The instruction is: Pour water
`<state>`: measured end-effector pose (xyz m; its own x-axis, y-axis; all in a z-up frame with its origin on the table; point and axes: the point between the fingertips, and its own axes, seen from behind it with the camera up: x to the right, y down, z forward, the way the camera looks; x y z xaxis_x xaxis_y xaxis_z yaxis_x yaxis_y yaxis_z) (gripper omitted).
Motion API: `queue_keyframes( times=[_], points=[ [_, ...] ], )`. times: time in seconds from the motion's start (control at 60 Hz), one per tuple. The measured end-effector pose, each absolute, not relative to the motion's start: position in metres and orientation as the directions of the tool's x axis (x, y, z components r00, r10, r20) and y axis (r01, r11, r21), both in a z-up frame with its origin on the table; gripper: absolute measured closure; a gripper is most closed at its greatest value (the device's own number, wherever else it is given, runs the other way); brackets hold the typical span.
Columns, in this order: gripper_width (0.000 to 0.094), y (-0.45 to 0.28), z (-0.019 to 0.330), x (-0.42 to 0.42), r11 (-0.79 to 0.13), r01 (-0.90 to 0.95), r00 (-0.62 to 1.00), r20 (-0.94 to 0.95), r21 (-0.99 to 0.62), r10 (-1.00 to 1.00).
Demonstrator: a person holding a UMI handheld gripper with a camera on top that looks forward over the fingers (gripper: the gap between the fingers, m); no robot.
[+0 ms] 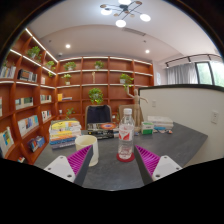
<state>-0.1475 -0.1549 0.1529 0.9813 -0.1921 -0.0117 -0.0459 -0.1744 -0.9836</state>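
Note:
A clear plastic water bottle (126, 138) with a red cap and red label stands upright on the dark grey table (110, 172), ahead of my fingers and nearer the right one. A cream cup (88, 151) stands on the table ahead of the left finger, left of the bottle. My gripper (113, 161) is open. Its magenta pads (79, 160) are spread wide to either side, and nothing is between them. The bottle and cup are both a little beyond the fingertips.
Bookshelves (30, 110) with plants line the left and back walls. A stack of colourful books (64, 130) lies on the table behind the cup. Small boxes (158, 126) sit on the table's far right, beside a white wall (185, 108).

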Motion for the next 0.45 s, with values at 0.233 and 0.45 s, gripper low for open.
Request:
queue_keyframes(
  times=[0.233, 0.45],
  points=[
    [0.0060, -0.182, 0.168, -0.229, -0.181, 0.028, 0.999, 0.024, -0.983, 0.022],
    [0.0058, -0.187, 0.181, -0.260, -0.154, 0.062, 0.995, 0.049, -0.986, 0.087]
  ],
)
